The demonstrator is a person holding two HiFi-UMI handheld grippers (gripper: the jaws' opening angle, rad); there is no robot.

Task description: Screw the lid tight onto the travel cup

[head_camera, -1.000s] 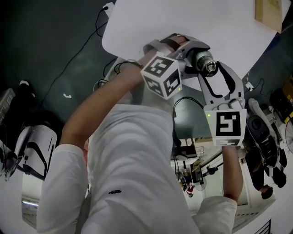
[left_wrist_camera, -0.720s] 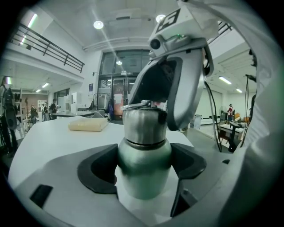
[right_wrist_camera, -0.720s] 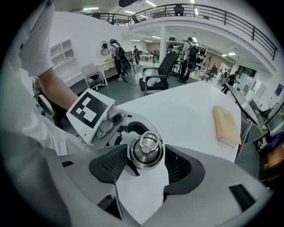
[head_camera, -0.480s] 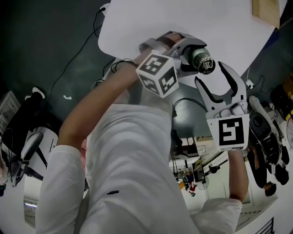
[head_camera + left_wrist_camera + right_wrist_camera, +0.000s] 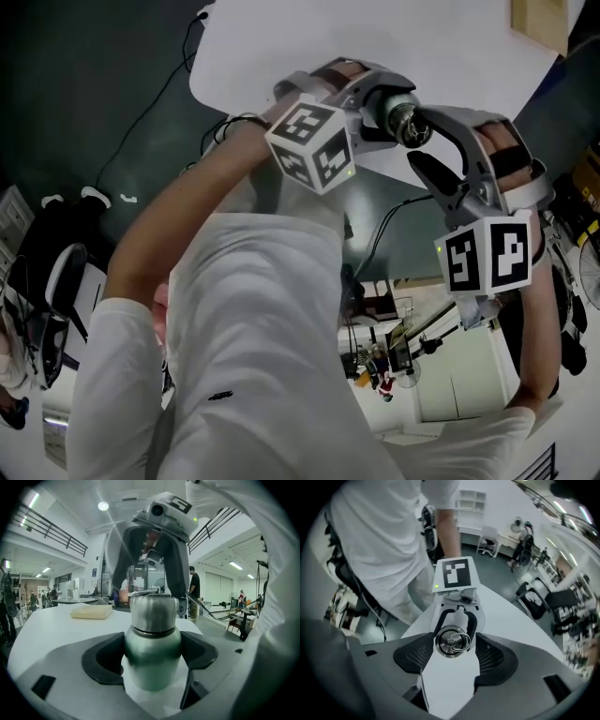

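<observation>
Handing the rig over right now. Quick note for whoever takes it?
Left gripper: shut on the green body of the travel cup.
Right gripper: jaws open on either side of the lid, not clamped.
Done: the lid sits on the cup's mouth; how tight it is can't be judged.
Left: probably close the right jaws on the lid and twist it tight while the left holds the cup.

Dim, cool indoor light; ceiling lamp (image 5: 103, 506) flares upper left of left gripper view; soft sheen on travel cup (image 5: 152, 648); fisheye bending, black vignette at corners; foreground blurred.
</observation>
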